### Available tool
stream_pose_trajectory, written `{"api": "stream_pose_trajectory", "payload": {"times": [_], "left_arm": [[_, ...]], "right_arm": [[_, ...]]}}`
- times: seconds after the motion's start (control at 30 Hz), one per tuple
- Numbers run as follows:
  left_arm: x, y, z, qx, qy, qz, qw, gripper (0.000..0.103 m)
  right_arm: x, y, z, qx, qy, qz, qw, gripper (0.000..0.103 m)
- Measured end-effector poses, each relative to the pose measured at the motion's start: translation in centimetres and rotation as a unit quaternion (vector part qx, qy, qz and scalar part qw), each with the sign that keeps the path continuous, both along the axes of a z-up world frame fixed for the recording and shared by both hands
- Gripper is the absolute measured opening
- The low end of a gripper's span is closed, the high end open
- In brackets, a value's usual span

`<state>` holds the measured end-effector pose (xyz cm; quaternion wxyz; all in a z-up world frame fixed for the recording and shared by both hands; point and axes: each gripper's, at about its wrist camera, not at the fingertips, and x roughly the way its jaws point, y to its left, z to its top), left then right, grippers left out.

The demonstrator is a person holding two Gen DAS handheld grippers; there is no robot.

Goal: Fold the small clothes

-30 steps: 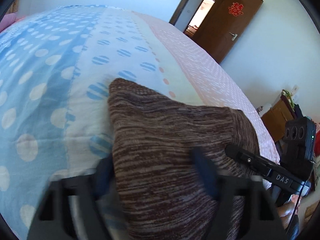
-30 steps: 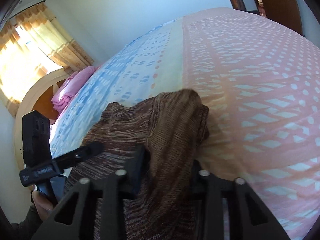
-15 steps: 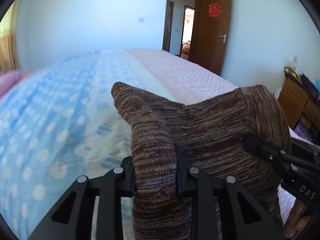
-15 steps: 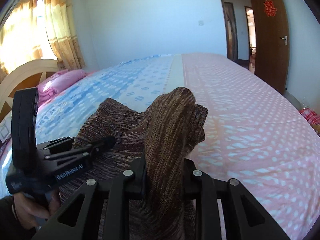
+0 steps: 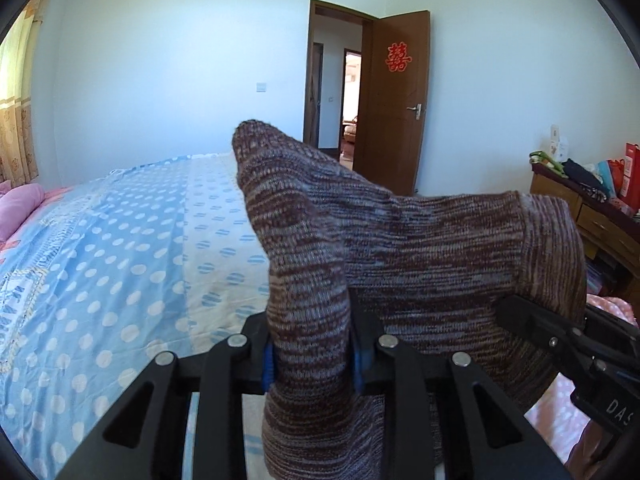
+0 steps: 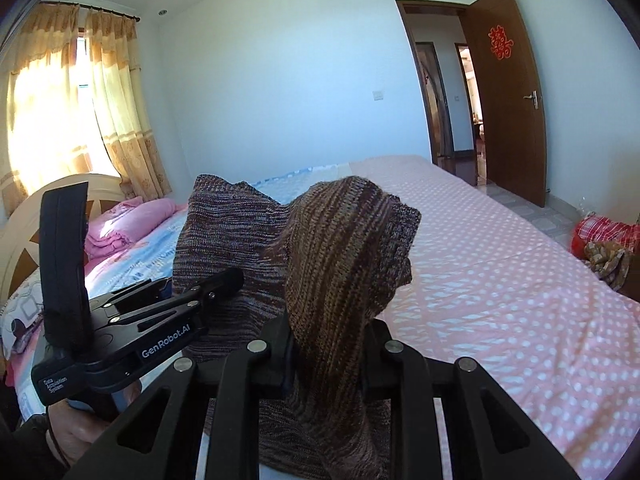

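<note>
Brown-and-grey marled knit garment [image 5: 420,248] hangs lifted above the polka-dot bedspread [image 5: 120,260], each top corner pinched: left gripper [image 5: 312,360] and right gripper [image 6: 326,354] both clamp bunched fabric. Carry both corners level and taut, then lay them over evenly. Pink pillow [image 6: 132,220] lies far across the bedspread; nothing obstructs.

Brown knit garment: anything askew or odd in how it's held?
Nothing damaged. The brown marled knit garment is bunched, not flat: each claw, left and right, pinches a thick gathered wad, lifted above the dotted blue-and-pink bedspread.
</note>
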<state>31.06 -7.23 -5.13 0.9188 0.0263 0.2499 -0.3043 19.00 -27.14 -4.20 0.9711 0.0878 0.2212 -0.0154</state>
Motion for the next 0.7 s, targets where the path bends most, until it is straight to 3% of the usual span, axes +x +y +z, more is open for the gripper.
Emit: {"api": "stream_pose_trajectory", "payload": {"times": [0.33, 0.7], "left_arm": [[-4.0, 0.6, 1.6, -0.015, 0.004, -0.044, 0.9989, 0.029], [-6.5, -2.7, -2.0, 0.005, 0.053, -0.087, 0.9948, 0.029]], "right_arm": [[-8.7, 0.7, 4.1, 0.003, -0.030, -0.020, 0.999, 0.023], [-15.2, -1.0, 1.2, 0.026, 0.002, -0.059, 0.998, 0.023]]}}
